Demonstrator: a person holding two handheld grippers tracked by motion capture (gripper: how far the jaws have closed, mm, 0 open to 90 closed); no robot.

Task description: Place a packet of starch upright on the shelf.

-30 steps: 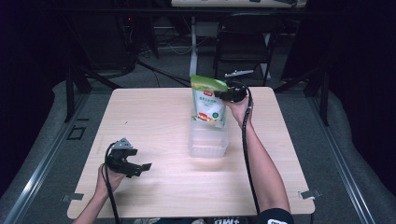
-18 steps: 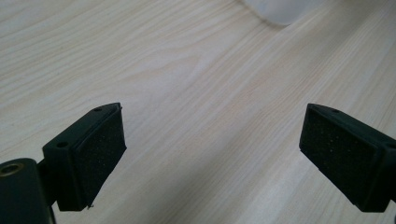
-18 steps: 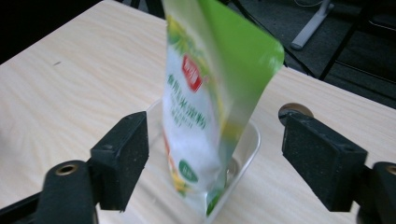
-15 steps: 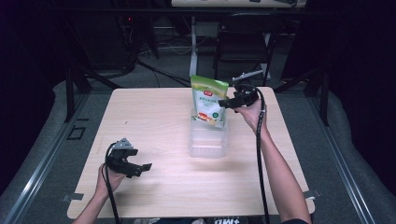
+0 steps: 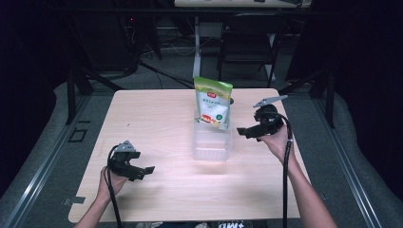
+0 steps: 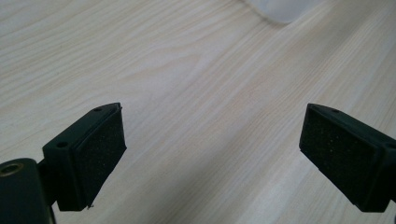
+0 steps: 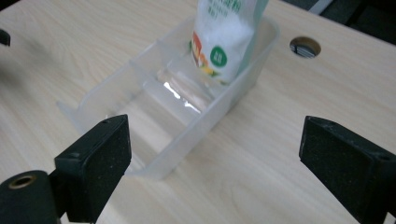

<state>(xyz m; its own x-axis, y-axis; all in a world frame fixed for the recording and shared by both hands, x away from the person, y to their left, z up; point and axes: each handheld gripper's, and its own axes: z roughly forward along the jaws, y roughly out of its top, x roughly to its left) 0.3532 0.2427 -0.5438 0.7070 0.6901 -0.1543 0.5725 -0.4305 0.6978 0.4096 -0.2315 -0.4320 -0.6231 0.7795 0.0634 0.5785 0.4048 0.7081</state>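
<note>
A green and white pouch (image 5: 213,102) stands upright in the far end of a clear plastic bin (image 5: 212,141) at the table's middle. The pouch (image 7: 227,37) and the bin (image 7: 154,121) also lie ahead in the right gripper view. My right gripper (image 5: 243,131) hovers to the right of the bin, apart from the pouch; its jaws have just been opening and stand wide with nothing between them (image 7: 212,163). My left gripper (image 5: 145,172) rests low at the table's front left, open and empty (image 6: 212,154).
The wooden table (image 5: 157,118) has a round cable hole (image 7: 305,47) beyond the bin. A chair (image 5: 247,42) and cables stand on the dark floor behind the table. Metal rails run along both sides.
My right gripper let go of the pouch's top, opened, and drew back to the right and toward the near side. The pouch stays standing in the bin. The left gripper kept still.
</note>
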